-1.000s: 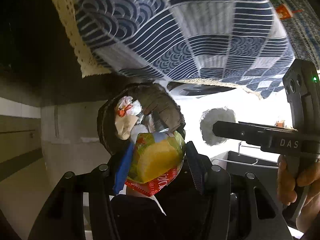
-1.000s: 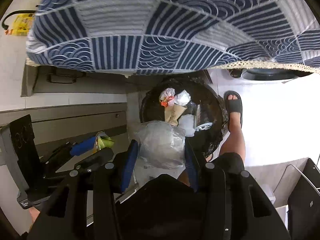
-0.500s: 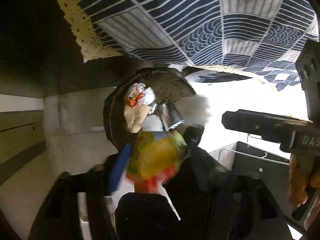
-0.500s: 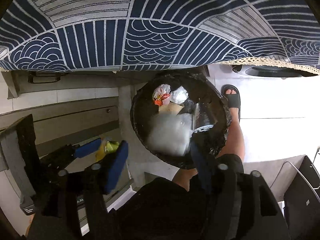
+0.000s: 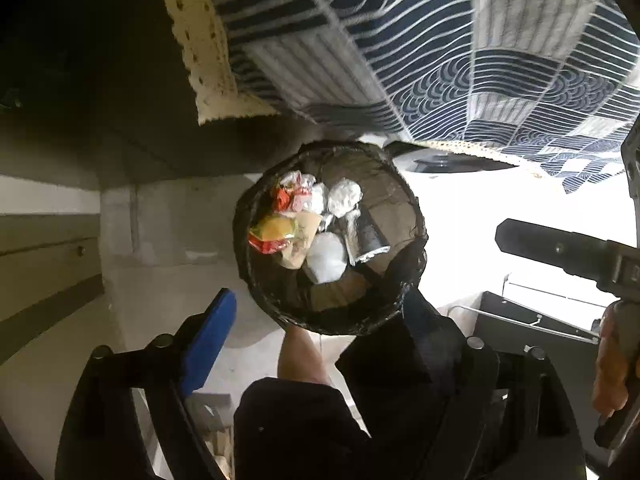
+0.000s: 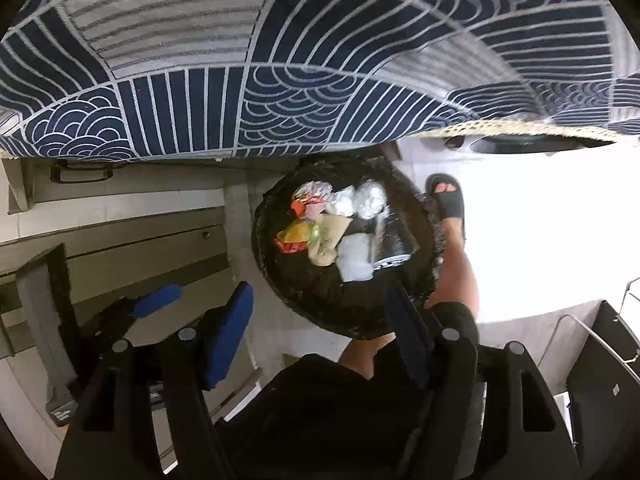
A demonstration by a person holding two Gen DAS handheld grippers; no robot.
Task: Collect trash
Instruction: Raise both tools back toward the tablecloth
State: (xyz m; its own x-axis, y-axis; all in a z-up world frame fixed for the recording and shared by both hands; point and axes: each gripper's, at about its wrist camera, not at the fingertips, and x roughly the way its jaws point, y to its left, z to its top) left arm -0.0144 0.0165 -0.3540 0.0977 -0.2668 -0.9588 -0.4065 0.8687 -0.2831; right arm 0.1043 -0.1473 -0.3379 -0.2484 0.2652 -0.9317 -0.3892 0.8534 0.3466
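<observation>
Both pairs of blue-padded fingers stand wide with nothing between them, and both are opening further: the left gripper (image 5: pixel 316 336) and the right gripper (image 6: pixel 320 320) each point steeply down at the round bin lined with a crinkled black plastic bag (image 5: pixel 400 304), which sits on the pale floor just beyond their tips. Inside the bin the trash lies in a loose heap: a glossy yellow-and-red snack wrapper (image 5: pixel 274 234) at the left side, a tan paper scrap (image 5: pixel 302 240) touching it, a soft white crumpled tissue (image 5: pixel 326 258) toward the near wall, a ball of crumpled silver foil (image 5: pixel 344 198) at the far side, and a shiny metallic sleeve (image 5: pixel 362 236) lying slantwise with its long axis running from the middle toward the right wall. Everything that shows as rubbish is already below the fingers, so the drop looks done; any further piece would have to be fetched from elsewhere, and no loose item shows on the floor here. From the right wrist view the left gripper hangs off to the bin's left, while the right one is more squarely over the opening and so the nearer of the two. A navy cloth printed with white wave arcs and edged in cream lace (image 6: pixel 280 80) overhangs the far rim, and the person's foot in a black slide sandal (image 6: pixel 448 204) stands just beside the bin.
</observation>
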